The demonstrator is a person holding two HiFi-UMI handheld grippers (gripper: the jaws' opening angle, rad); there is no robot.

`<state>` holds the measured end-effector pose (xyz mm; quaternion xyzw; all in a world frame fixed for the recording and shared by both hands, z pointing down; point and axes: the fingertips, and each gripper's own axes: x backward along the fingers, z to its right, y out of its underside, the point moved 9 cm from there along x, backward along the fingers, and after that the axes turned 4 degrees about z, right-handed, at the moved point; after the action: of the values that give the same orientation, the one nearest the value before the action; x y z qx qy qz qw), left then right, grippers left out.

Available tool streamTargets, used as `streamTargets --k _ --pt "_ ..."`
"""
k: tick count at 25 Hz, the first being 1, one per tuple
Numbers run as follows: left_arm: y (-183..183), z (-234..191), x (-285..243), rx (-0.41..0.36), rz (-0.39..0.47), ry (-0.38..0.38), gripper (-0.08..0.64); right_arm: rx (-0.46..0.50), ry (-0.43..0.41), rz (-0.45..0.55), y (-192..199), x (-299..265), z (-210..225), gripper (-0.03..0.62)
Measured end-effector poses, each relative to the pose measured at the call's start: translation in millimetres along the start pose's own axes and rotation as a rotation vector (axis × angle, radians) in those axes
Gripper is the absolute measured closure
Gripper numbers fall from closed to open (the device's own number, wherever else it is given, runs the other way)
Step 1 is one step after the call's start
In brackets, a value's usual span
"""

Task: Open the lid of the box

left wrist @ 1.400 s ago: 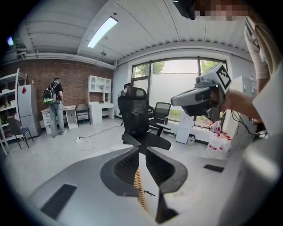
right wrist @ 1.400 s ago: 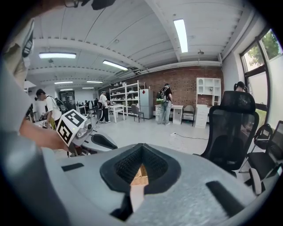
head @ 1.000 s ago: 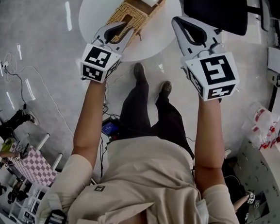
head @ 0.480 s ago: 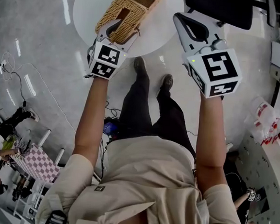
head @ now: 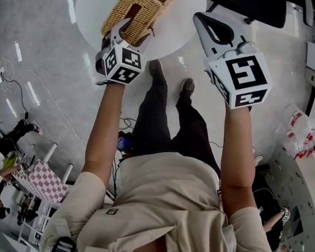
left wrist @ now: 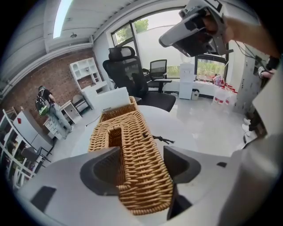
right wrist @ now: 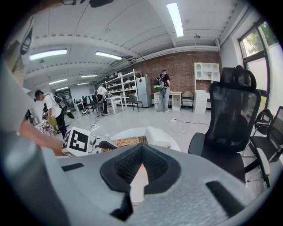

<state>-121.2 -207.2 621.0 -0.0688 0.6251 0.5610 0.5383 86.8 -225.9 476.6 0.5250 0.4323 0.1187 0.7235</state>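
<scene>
Left hand-held gripper [left wrist: 142, 160]: jaws just spread wide astride wicker lid [left wrist: 135, 145], unpinched; closing off-centre, I'd shove box [head: 132, 8] along tabletop [left wrist: 194, 128].

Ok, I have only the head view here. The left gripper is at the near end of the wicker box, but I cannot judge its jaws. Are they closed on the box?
Observer: No. In the left gripper view, the left gripper has its jaws wide apart; they have just been opening. The near end of the wicker box lies between them, not clamped.
Operator: And the right gripper?
Observer: The right gripper has its jaws together, with nothing between them.
Operator: Is anything beside the box?
Observer: A thin dark cord sticks out from the box's right side onto the table.
</scene>
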Motion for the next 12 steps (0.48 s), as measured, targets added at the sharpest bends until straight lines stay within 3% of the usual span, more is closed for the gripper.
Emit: streamTargets --k 6,12 --pt "2 5 -1 -0.021 0.002 -0.015 0.281 -0.003 -0.004 -0.008 7 -1 -2 0.6" --pt "-4 -2 9 0.034 0.027 0.007 0.292 0.009 -0.007 -0.013 2 0 -3 0.6"
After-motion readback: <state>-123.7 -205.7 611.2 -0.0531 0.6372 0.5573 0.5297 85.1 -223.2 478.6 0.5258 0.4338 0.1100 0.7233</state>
